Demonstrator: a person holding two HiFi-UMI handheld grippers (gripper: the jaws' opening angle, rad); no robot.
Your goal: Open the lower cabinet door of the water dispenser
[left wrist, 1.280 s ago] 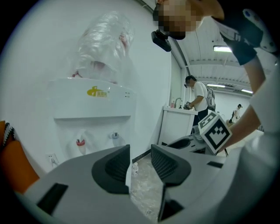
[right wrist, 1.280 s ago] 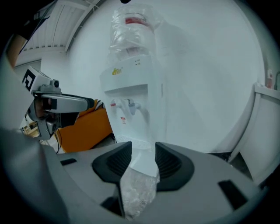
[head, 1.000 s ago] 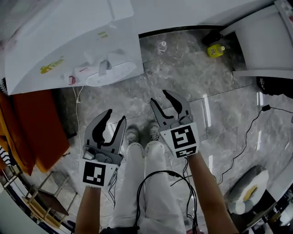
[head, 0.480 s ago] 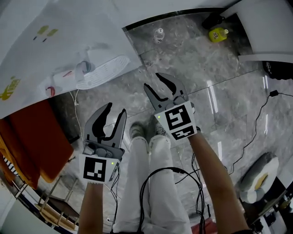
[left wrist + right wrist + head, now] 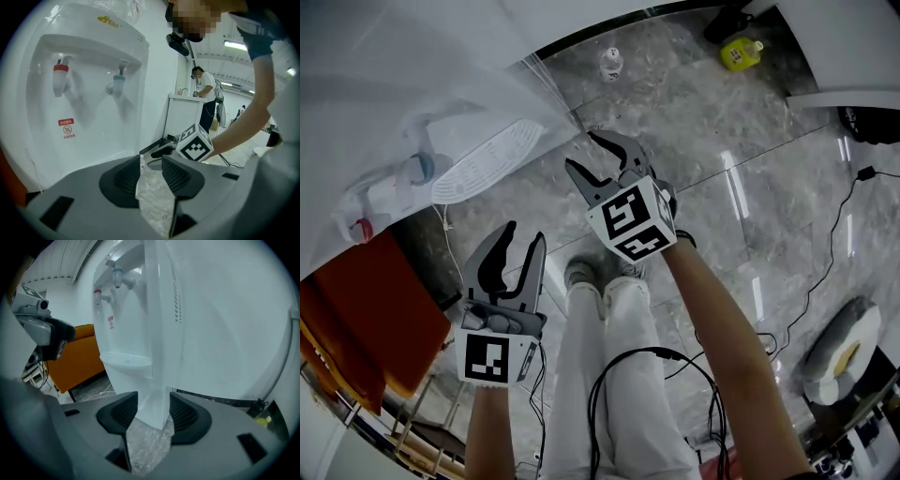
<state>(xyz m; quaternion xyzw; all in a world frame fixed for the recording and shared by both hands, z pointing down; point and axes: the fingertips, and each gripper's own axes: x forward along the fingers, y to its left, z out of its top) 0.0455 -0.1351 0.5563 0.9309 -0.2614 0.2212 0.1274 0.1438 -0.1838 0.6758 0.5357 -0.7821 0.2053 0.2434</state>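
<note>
The job has hardly begun: the lower cabinet door point(image 5: 133, 380) of the tall white plastic water dispenser point(image 5: 412, 94) looks shut, just ahead of my right gripper point(image 5: 581, 152). Its fingers have just been opening and stand wide, framing the cabinet's front corner with nothing gripped. My left gripper point(image 5: 523, 232) hangs half-open and empty, so catching the door and pulling it are both left.

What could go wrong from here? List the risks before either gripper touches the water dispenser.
1. The right gripper, whose jaws have just been opening with nothing pressed between them, faces a bare front corner of the water dispenser. No handle shows there, so it might close on the edge and slip.
2. The drip tray juts out close beside that gripper; a bump could dislodge it.
3. The black cable hangs in a loose loop and might snag during a lower reach.
</note>
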